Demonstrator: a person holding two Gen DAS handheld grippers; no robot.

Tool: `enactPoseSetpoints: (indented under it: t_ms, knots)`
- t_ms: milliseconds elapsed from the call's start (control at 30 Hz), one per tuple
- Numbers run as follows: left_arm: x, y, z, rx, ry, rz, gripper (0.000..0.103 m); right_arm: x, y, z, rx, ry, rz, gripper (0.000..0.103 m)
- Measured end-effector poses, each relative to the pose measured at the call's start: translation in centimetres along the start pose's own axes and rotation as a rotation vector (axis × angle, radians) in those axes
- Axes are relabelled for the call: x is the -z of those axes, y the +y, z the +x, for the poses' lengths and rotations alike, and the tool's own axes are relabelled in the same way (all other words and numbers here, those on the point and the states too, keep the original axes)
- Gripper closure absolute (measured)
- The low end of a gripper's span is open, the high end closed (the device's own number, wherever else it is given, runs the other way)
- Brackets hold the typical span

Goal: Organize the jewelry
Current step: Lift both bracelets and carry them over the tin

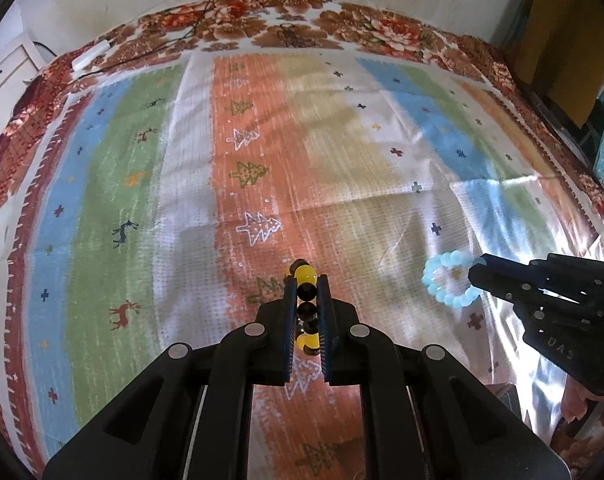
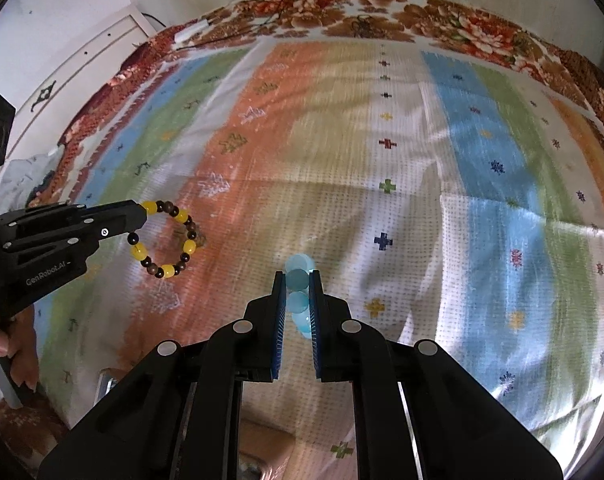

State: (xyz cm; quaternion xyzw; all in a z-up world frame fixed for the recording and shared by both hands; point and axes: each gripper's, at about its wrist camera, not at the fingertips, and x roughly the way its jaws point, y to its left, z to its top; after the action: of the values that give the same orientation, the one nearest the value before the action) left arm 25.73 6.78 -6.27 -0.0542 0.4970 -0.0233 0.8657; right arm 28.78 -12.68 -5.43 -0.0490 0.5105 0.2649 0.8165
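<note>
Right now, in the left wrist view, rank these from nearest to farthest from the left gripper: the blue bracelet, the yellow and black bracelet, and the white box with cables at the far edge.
1. Yellow and black bracelet: clamped between the left gripper's fingers.
2. Blue bracelet: off to the right, held by the right gripper.
3. White box: far left edge of the cloth.

Black left gripper [image 1: 306, 280] with silver round screws, blue-lined jaws, white "GenRobot.AI" lettering, matching right gripper [image 2: 297, 276]

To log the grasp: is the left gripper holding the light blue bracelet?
No, the left gripper is shut on the yellow and dark bead bracelet.
</note>
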Motion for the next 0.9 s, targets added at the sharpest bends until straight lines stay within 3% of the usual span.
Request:
enactPoseSetpoints:
  t_ms: [233, 500, 833, 900]
  knots:
    - [0.1, 0.2, -2.1, 0.049, -0.034, -0.051, 0.094, 0.1, 0.7, -2.5, -0.001, -0.058, -0.01, 0.091]
    - [1.0, -0.8, -4.7, 0.016, -0.087, -0.058, 0.094, 0.7, 1.1, -3.8, 0.022, -0.081, -0.019, 0.091]
    - [2.2, -2.4, -6.9, 0.032, -0.124, -0.063, 0.094, 1.6, 2.5, -6.7, 0.02, -0.148, -0.042, 0.091]
    - [2.3, -2.8, -7.5, 0.035, -0.14, -0.058, 0.094, 1.9, 2.5, -7.1, -0.019, -0.149, -0.031, 0.091]
